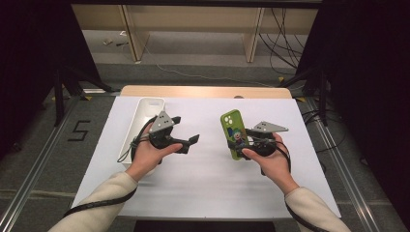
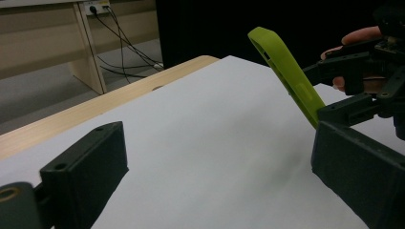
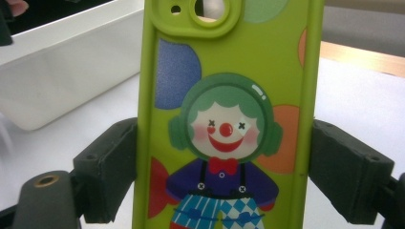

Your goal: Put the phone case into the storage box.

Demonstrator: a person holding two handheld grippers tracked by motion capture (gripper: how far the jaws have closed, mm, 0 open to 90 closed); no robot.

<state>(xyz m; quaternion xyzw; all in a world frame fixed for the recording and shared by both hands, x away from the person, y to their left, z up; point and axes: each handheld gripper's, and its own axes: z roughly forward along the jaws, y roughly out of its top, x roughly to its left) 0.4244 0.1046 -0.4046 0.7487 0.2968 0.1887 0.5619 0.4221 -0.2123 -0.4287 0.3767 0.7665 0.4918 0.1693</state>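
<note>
In the right gripper view the green phone case (image 3: 224, 119) runs off the frame at twelve and six o'clock, so its ends and the clown's legs are cut away, and it hides the bench behind it. In the high view my left hand (image 1: 147, 154) covers the near end of the white tray (image 1: 145, 108) at about eight o'clock. In the left gripper view my own fingers (image 2: 86, 176) are cropped at six o'clock.

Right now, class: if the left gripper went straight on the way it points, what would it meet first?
Probably the green phone case, held tilted by the right gripper. The left gripper is open and points across the white table towards it; depth is unclear, so it may pass just beside it.
</note>
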